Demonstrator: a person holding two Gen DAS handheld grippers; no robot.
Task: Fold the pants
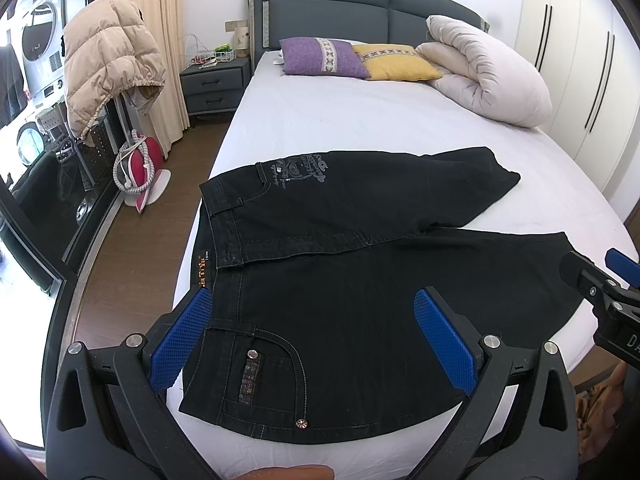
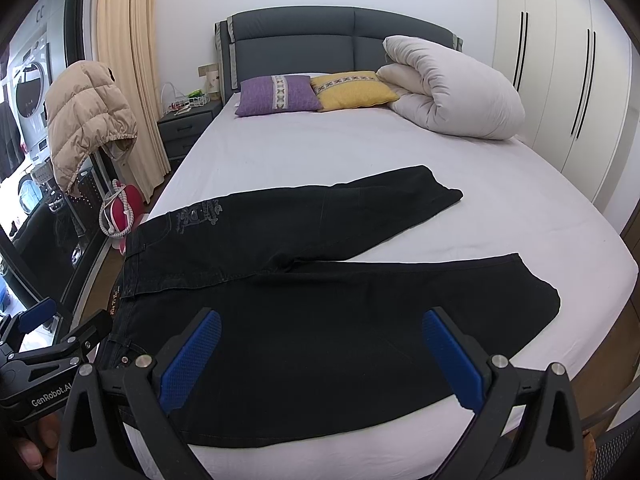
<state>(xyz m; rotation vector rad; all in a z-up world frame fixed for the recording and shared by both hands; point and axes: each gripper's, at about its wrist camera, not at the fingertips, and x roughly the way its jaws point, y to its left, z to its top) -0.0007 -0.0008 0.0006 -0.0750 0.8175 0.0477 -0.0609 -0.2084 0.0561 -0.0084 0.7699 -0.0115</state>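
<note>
A puffy tan coat (image 1: 108, 60) hangs at the far left, w/ a red and white iron (image 1: 140, 172) on the wood floor under it. The left gripper (image 1: 312, 340) is wide open, nothing in it; its fingers (image 1: 180, 344) have bumpy blue pads on black arms, and it hangs just over the waist end of the black jeans (image 1: 360, 280). The jeans lie flat on the smooth white bed sheet (image 1: 360, 120), near the foot of the bed. The cloth is thick denim w/ pale stitching, a pocket w/ shiny round studs, and a grey print near the top. Waist points left, legs run long to the right, so the long way goes across the bed. The 2 legs spread apart like a V. The right gripper (image 2: 320, 356) is wide open too, empty, over the near leg. At the back sit a purple pillow (image 2: 276, 94), a yellow pillow (image 2: 352, 90) and a soft rolled-up duvet (image 2: 452, 88).
</note>
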